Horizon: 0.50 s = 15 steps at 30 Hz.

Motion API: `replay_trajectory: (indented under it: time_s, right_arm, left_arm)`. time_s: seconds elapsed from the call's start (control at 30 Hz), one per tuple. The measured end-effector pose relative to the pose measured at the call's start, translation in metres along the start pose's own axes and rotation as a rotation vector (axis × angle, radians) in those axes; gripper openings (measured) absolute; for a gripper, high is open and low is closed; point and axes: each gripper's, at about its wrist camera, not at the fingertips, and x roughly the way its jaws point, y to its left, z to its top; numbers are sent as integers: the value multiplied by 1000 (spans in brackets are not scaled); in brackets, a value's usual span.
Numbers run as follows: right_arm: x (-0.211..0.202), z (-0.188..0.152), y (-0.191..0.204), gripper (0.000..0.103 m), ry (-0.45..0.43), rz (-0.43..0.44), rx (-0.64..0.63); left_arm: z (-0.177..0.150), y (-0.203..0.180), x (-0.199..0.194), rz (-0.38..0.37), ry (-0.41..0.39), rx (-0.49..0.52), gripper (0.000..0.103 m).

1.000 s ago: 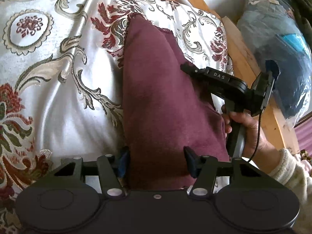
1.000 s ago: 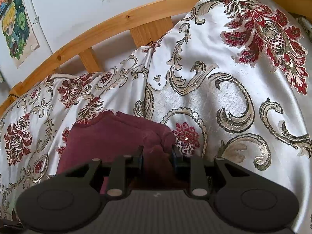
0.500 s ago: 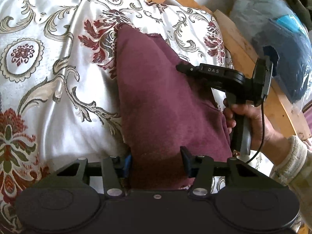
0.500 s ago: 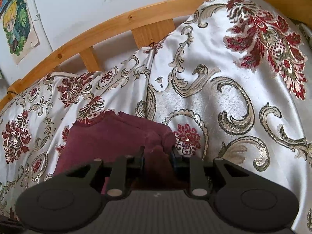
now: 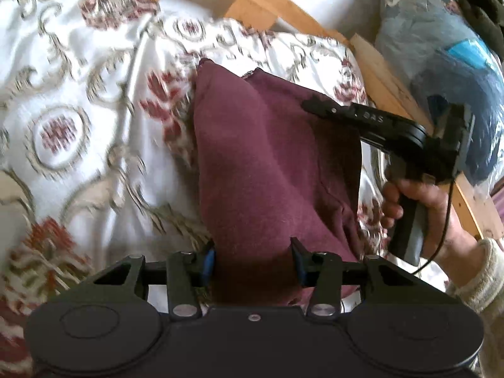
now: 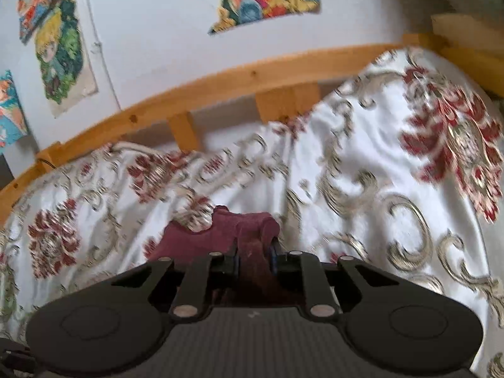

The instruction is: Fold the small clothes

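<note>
Your left hand-held gripper [image 5: 252, 261] and right hand-held gripper [image 6: 254, 260] are both closing on the near edge of the soft maroon knit garment [image 5: 267, 163], cloth bunched between each pair of jaws, its far end on the white floral satin bedspread [image 5: 78, 126]. Lift both corners evenly and keep the edge taut, so the fold lands square.

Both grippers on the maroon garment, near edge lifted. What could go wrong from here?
1. The left gripper, jaws closing, spans a wide bunch of the maroon garment; cloth may slip out.
2. The right gripper, also closing, pinches only a narrow fold; it could pull free.
3. The far edge rests on the slick bedspread and may drag.
</note>
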Motion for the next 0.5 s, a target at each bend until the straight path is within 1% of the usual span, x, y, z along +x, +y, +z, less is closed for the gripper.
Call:
replay_trajectory:
  time_s: [0.07,0.2,0.3,0.4,0.5]
  right_arm:
    - [0,8,8,20,-23,19,1]
    - [16,28,29,20,-55,49,0]
    - [40,42,46,20,-48,51,9]
    - [65,55,66,20,-40,58,-12]
    - [84,65,86,19,-52,69,-49]
  left_arm:
    - [9,1,-9,23,-27,13,47]
    - [27,7,-28,78,-95,58,47]
    - [40,17,-42,141,-180,101,47]
    - [48,35,-53,195,-241,96,47]
    - [52,51,-58,237,-277,76,47]
